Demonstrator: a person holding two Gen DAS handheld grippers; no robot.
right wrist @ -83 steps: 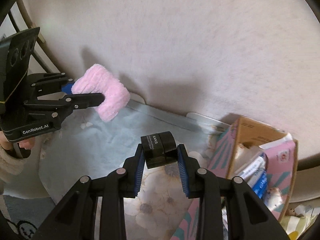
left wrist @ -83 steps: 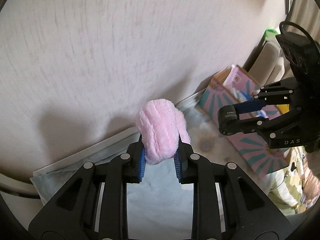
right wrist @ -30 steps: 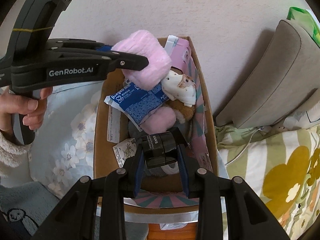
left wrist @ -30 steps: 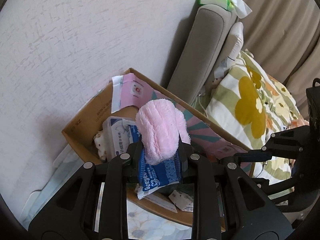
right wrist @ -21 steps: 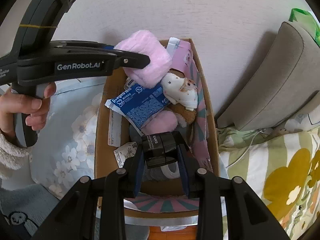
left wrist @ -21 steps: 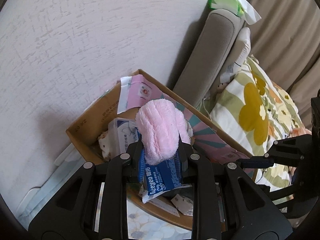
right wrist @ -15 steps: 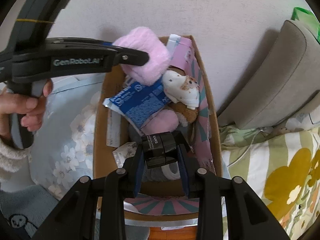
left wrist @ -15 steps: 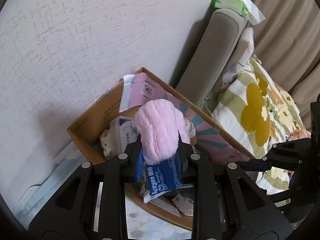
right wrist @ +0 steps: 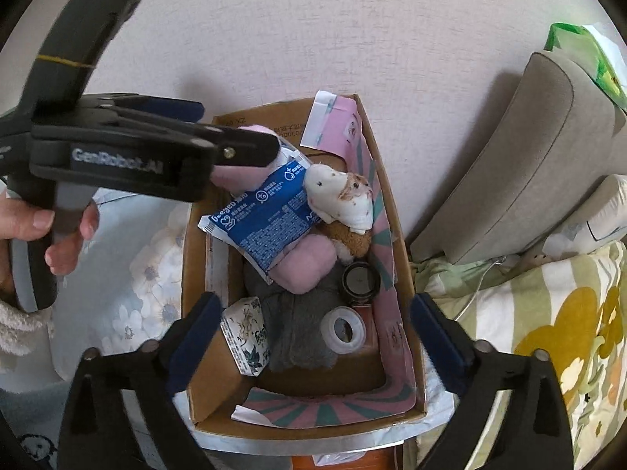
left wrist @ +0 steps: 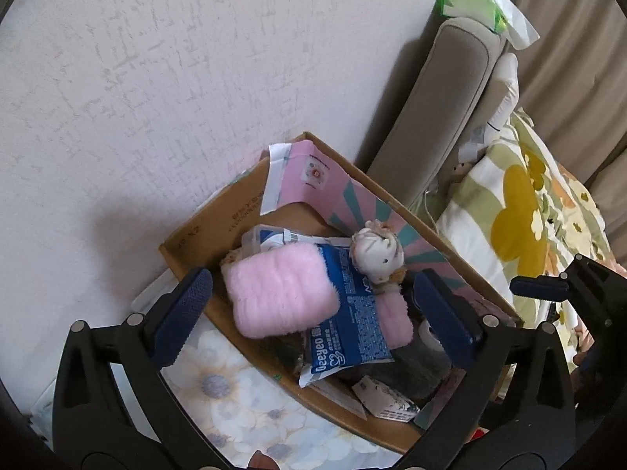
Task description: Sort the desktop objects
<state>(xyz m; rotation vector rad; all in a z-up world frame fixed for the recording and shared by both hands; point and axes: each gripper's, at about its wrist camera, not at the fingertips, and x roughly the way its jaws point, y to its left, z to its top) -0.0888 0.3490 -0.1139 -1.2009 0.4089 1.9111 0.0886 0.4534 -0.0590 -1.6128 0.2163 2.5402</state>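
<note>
Both grippers hang over a cardboard box (left wrist: 219,219) (right wrist: 194,274) by the wall. My left gripper (left wrist: 313,313) (right wrist: 239,129) has its jaws opening wide. The pink fluffy pad (left wrist: 282,290) (right wrist: 235,174) lies loose below them in the box's far end, touching neither pad. The jaws of my right gripper (right wrist: 315,329) are opening too, with nothing pressed between them. The black round jar (right wrist: 361,281) lies in the box beside the pink inner wall. In the left wrist view one of the right gripper's fingers (left wrist: 537,288) shows at the right edge.
The box also holds a blue wipes packet (right wrist: 266,211), a plush toy (right wrist: 341,196), a second pink pad (right wrist: 309,266), a tape roll (right wrist: 344,331) and a small patterned carton (right wrist: 247,337). A sofa arm (right wrist: 529,156) stands right; a floral cloth (left wrist: 235,391) lies left.
Both grippers went from shut to wide open. The pink fluffy pad dropped out of the left one into the box. The black jar left the right one and now lies in the box.
</note>
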